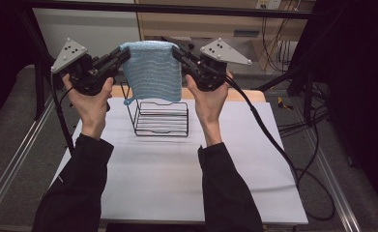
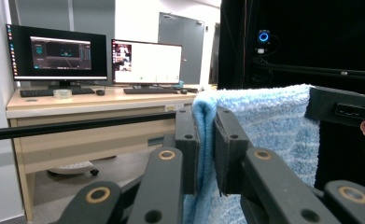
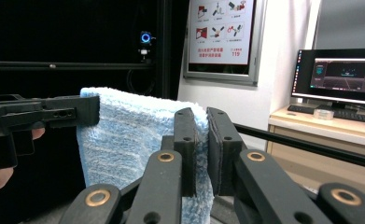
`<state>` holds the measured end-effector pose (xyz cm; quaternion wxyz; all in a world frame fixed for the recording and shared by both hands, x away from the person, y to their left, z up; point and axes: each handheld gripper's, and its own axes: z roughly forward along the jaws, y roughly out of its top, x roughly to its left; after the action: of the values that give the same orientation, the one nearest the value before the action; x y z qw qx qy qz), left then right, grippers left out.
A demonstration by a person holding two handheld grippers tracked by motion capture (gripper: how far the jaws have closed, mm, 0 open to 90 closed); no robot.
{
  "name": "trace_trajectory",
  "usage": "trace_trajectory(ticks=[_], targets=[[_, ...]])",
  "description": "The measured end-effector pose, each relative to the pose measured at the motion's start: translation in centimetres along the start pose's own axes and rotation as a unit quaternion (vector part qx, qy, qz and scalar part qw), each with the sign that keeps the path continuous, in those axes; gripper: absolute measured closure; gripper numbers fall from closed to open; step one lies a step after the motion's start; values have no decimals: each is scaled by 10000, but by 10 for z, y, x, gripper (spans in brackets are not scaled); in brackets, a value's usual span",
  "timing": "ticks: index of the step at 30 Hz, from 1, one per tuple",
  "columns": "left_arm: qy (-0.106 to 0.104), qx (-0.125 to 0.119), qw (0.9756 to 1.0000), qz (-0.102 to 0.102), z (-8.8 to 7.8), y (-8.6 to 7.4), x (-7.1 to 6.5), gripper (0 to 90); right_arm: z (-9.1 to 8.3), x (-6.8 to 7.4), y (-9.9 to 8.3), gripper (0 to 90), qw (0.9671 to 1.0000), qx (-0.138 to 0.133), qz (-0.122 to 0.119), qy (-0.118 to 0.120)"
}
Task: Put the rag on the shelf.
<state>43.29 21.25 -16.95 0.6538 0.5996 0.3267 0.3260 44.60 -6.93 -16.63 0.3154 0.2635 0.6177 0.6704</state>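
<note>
Room dim overall; dark black enclosure panels at 3 o'clock of the left gripper view, a small blue-ringed light glowing at 1 o'clock. Wooden desk at 9 o'clock carries two lit monitors — keyboards and a mouse in front. Grey door at 12 o'clock, white wall beside it. Right gripper view: instruction poster on the white wall at 12 o'clock. Grey floor under the white tabletop — loose black cables at 3 o'clock.
</note>
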Motion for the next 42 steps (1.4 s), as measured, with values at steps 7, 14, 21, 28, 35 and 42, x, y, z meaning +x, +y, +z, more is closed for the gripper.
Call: trace_trajectory(ticks=[7, 14, 21, 28, 35, 42], targets=[[79, -12, 9999, 74, 9, 11, 2, 812, 7, -5, 8, 838, 10000, -70, -29, -28], [135, -33, 9999, 93, 17, 20, 4, 812, 13, -12, 12, 837, 9999, -125, 2, -56], [127, -138, 9998, 78, 23, 27, 6, 812, 18, -18, 18, 838, 9997, -214, 24, -78], [225, -140, 9994, 213, 32, 36, 9, 812, 27, -22, 23, 837, 9995, -278, -7, -152], [273, -142, 9993, 212, 42, 37, 13, 812, 30, -24, 23, 837, 9992, -350, -15, -216], [307, -105, 9991, 275, 54, 36, 23, 812, 35, -24, 19, 837, 9989, -367, -126, -256]])
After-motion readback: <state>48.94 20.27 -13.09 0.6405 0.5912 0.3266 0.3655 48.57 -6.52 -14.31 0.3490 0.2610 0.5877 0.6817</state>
